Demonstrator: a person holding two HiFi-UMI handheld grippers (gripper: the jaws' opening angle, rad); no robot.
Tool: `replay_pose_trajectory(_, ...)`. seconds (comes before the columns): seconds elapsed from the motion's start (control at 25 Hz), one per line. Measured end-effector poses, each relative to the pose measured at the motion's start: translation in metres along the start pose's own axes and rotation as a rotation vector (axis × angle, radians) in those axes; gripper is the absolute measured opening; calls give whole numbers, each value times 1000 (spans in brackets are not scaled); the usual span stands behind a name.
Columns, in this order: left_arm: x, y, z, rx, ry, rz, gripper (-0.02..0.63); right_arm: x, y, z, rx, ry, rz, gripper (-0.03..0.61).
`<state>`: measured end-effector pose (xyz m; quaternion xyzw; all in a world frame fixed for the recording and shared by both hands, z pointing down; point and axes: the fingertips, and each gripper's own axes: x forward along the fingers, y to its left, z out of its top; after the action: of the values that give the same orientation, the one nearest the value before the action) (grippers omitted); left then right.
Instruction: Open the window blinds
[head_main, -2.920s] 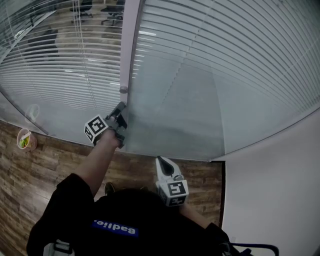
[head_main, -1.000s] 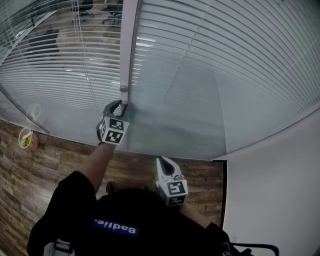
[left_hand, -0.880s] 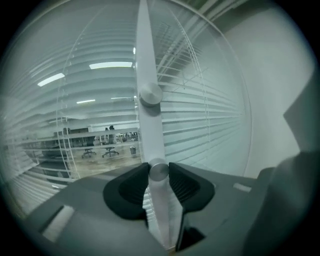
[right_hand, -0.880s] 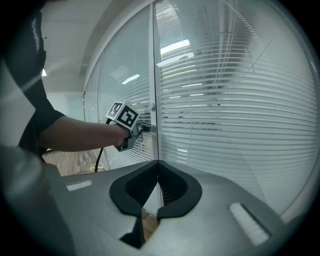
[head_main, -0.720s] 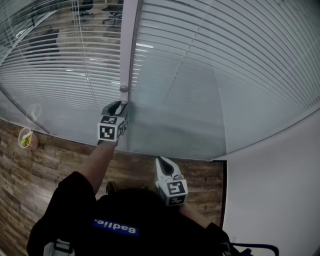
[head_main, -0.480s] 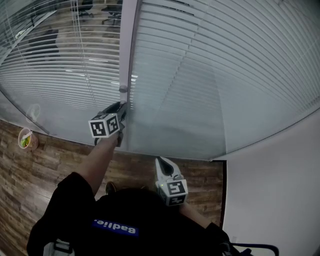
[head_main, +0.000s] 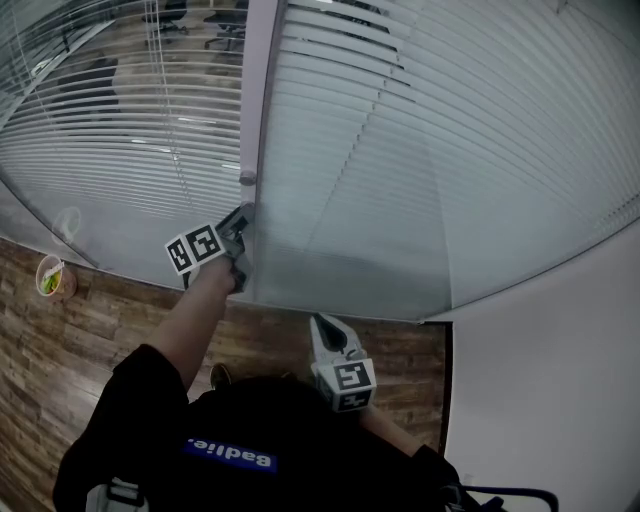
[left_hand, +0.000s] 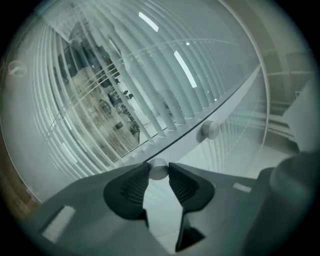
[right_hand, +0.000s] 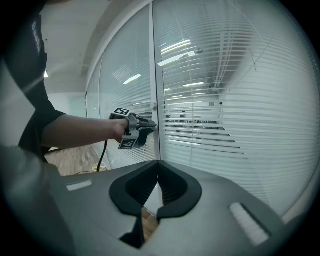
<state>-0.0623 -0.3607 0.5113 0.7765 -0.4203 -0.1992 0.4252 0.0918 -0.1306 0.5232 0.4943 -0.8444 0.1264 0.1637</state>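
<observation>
Two glass panes meet at one white frame post (head_main: 255, 90), and one set of window blinds (head_main: 450, 120) hangs behind each pane. The slats are tilted partway, and an office shows through the gaps, most clearly in the left pane.

Two small round knobs sit on the post, one above the other. The left gripper (left_hand: 158, 172) reaches level to the post, and its two jaws are closed on the lower knob (left_hand: 158, 169), pads touching both sides. The upper knob (head_main: 247, 179) is untouched.

The right gripper (right_hand: 158, 175) is held back near the person's torso, well apart from the glass, jaws together with nothing between them.

One small round container (head_main: 52, 280) stands on the wooden floor by the left pane (contents unclear).
</observation>
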Motion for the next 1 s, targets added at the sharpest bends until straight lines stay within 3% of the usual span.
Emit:
replay_pose_trajectory(0.52,0,4,0,-374,-82,-169,123,-1,1,0,4,5,-3,3)
replay_pose_trajectory(0.72,0,5,0,-424,-106,-192,123,-3,4,1,9,12,-5,3)
replay_pose_trajectory(1.0,0,5,-1,-407,-103,-184,123,-4,5,0,9,12,-6,3)
